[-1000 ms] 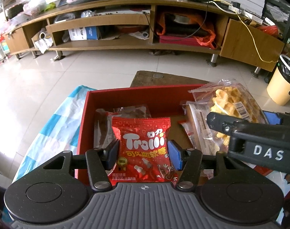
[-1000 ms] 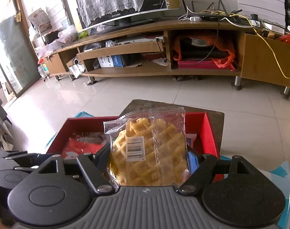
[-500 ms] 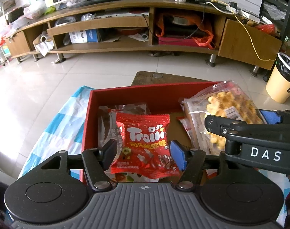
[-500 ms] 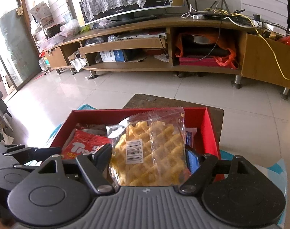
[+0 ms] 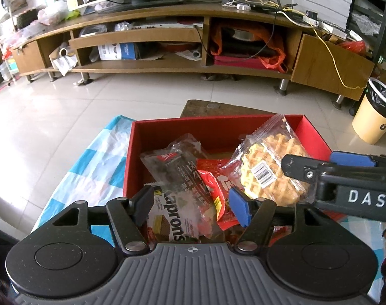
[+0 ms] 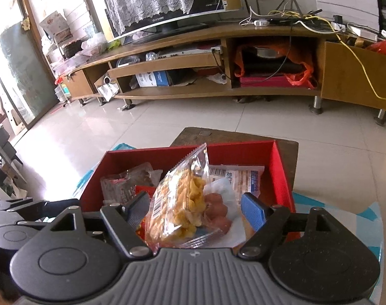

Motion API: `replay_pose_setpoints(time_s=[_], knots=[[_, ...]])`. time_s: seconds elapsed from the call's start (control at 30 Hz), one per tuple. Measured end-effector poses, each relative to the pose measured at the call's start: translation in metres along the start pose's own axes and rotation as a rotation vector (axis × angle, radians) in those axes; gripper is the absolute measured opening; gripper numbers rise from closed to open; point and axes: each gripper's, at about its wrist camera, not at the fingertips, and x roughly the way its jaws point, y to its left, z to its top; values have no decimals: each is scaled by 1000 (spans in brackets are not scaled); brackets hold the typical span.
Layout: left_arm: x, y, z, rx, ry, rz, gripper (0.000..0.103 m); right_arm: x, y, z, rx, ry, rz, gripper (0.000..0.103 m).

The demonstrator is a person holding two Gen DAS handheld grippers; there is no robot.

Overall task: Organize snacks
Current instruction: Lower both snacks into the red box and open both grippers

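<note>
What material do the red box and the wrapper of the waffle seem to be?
The red open box looks like matte cardboard: thin, straight walls with sharp folded corners and no shine. The clear waffle wrapper looks like glossy thin plastic film: the waffle shows through it, it wrinkles, reflects light, and has a zigzag sealed edge.

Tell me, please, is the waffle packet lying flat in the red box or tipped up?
Tipped up: the waffle packet stands on edge over the red box, leaning on other snacks.

Red box (image 5: 243, 129) crowded with packets (image 5: 182, 175)
</note>
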Motion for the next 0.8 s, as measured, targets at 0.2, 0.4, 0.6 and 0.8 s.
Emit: replay_pose_setpoints(time_s=[0.2,0.4,0.6,0.8], knots=[[-8,0,-4,-3,-10,-1,76,-12,-2,-2,32,-13,12,78],[-16,-4,-15,9,-23,32,86,-25,0,-11,32,-17,-6,78],[-27,-6,-22,8,-27,31,90,-41,-3,-22,46,-12,-16,78],[-38,-8,-28,14,-40,26,94,-58,-7,-34,68,-18,-26,79]])
